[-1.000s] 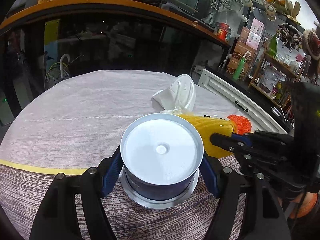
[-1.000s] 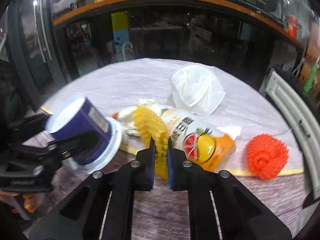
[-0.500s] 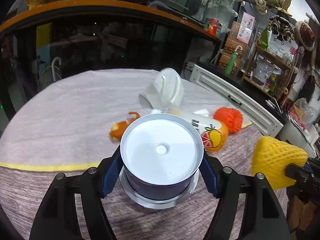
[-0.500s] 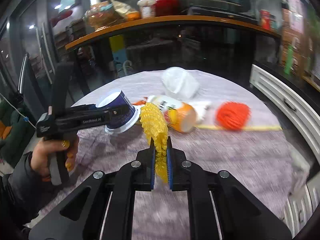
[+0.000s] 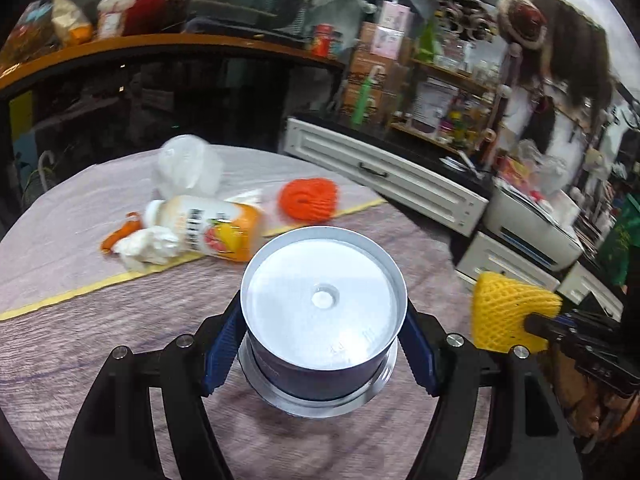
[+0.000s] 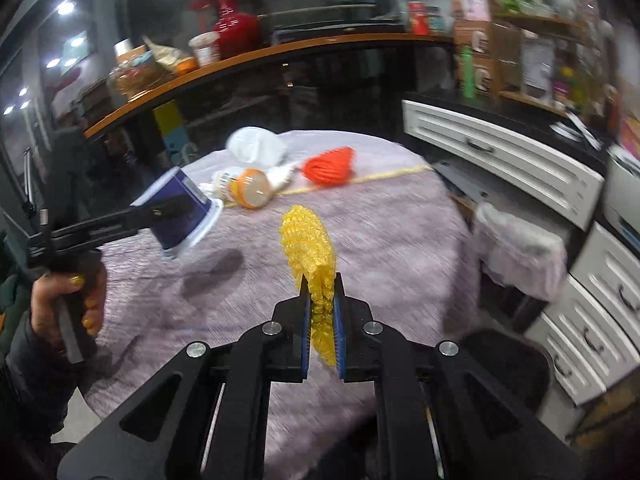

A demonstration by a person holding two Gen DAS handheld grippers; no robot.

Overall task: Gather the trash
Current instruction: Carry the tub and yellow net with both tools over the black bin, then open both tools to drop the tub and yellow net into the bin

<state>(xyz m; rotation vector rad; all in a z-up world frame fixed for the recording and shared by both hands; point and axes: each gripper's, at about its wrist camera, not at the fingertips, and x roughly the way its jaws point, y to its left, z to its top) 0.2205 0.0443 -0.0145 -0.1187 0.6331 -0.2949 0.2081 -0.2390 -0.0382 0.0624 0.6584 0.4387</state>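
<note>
My left gripper [image 5: 320, 344] is shut on a dark blue paper cup [image 5: 320, 308], held bottom-forward above the table; in the right wrist view the cup [image 6: 180, 212] hangs at the left in a hand. My right gripper [image 6: 320, 300] is shut on a yellow foam fruit net [image 6: 310, 248], which also shows in the left wrist view at the right as the net [image 5: 508, 312]. Left on the table lie an orange juice bottle [image 5: 212, 228], a crumpled tissue [image 5: 146, 246], an orange foam net [image 5: 308, 198], a white face mask [image 5: 186, 168] and an orange peel [image 5: 120, 232].
The round table [image 6: 360, 240] has a lilac cloth with a yellow stripe. White drawer cabinets [image 6: 500, 164] stand to the right. A bin lined with a pale bag [image 6: 520, 248] sits beside the table's right edge. A black stool seat [image 6: 508, 364] lies lower right. Shelves crowd the background.
Both grippers have swung away to the right with the cup and the yellow net. The table's litter now lies farther off and to the left; cabinets and the bin came into view.
</note>
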